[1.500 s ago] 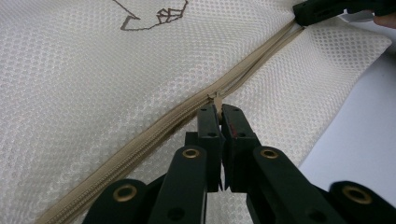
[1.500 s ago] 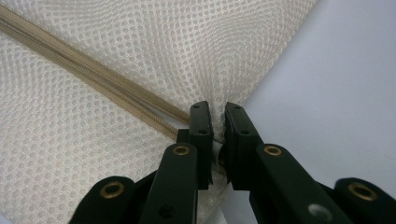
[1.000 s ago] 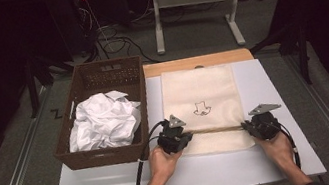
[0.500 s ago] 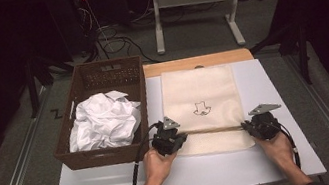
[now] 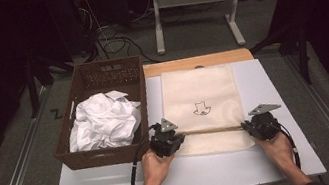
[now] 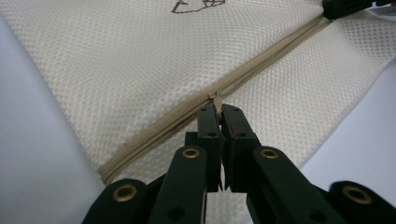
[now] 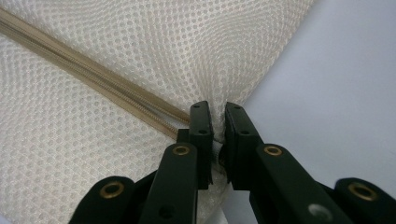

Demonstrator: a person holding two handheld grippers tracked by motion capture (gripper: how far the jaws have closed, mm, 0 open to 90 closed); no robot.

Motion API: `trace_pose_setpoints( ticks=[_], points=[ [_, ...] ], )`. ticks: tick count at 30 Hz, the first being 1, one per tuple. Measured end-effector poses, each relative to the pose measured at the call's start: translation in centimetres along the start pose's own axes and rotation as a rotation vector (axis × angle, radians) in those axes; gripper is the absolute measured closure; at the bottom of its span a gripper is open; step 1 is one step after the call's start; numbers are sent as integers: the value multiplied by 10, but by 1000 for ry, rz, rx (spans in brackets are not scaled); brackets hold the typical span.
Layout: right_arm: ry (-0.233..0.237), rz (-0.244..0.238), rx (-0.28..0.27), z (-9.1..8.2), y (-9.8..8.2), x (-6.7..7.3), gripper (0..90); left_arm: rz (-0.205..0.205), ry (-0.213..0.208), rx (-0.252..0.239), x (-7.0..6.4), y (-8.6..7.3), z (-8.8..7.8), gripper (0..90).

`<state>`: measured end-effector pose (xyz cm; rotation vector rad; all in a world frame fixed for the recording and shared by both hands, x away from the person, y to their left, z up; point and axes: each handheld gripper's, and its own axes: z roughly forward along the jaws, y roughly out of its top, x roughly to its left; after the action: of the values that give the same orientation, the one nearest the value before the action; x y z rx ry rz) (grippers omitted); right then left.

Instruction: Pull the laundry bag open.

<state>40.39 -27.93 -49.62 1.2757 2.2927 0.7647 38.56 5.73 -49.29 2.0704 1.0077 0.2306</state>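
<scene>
Mesh bag [image 5: 200, 101], cream, flat on white table [image 5: 272, 79], long side running 12 to 6 o'clock, small dark print [image 5: 202, 109] near centre. Zipper [image 5: 209, 130] crossing bag from 9 to 3 o'clock, toward near end.

Left gripper [image 5: 176, 140] at 9 o'clock end of zipper. Jaws pinched nearly together on zipper pull [image 6: 217, 103], clear in left gripper view.

Right gripper [image 5: 245, 127] at 3 o'clock end, on bag's edge. Jaws narrowly apart, clamped on a bunched fold of mesh [image 7: 217, 108] just beside zipper end.

Brown basket [image 5: 112, 154] at 9 o'clock of bag, touching or nearly touching table edge; hard to tell from above. Crumpled white cloth [image 5: 104, 123] inside.
</scene>
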Motion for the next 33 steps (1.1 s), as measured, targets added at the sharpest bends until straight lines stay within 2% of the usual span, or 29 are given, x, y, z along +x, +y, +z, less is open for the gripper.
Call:
trace_pose_setpoints(
  ticks=[8,15,18,26,33],
  points=[
    [1,0,0,0,0,0,838,-11,15,-2,4,-5,-5,868],
    [-4,-3,0,0,0,1,838,34,69,5,-4,-10,-6,868],
    [-6,-5,-1,0,0,1,838,27,83,5,-3,-11,-8,868],
    [-7,-6,-2,0,0,1,837,-22,110,4,-1,-17,-12,868],
    [-9,-7,-7,0,-1,1,837,-28,125,-11,-3,-21,-12,867]
  ],
)
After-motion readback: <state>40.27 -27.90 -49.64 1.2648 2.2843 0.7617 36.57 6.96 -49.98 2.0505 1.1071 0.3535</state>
